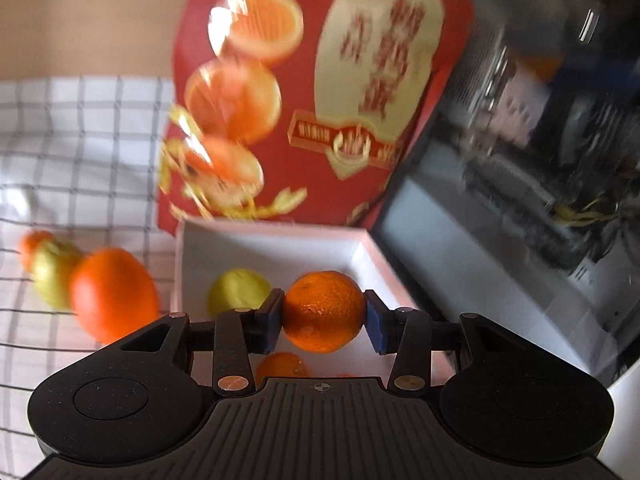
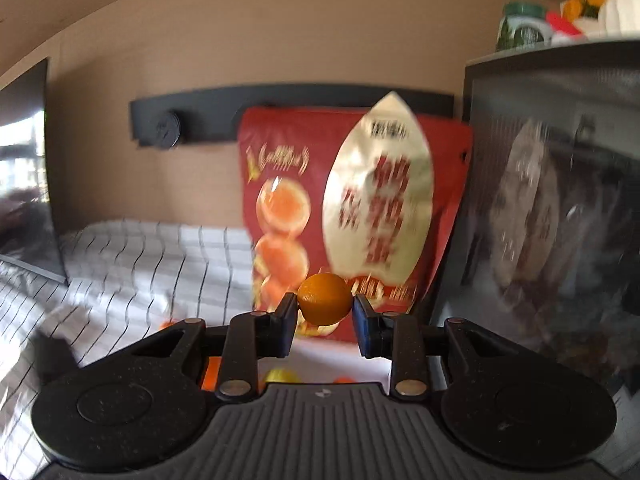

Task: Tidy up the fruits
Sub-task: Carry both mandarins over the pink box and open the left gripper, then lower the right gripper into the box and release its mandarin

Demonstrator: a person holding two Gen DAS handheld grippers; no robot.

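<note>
My left gripper is shut on an orange mandarin, held above a white open box. Inside the box lie a yellow-green citrus fruit and another orange fruit, partly hidden by the gripper. Left of the box, on the checked cloth, rest a large orange, a green-yellow fruit and a small orange fruit. My right gripper is shut on a small orange fruit, raised high before the red lid.
The red printed box lid leans upright behind the white box. A dark glass-fronted appliance stands at the right, with bottles on top. A black rail runs along the beige wall. A dark screen is at far left.
</note>
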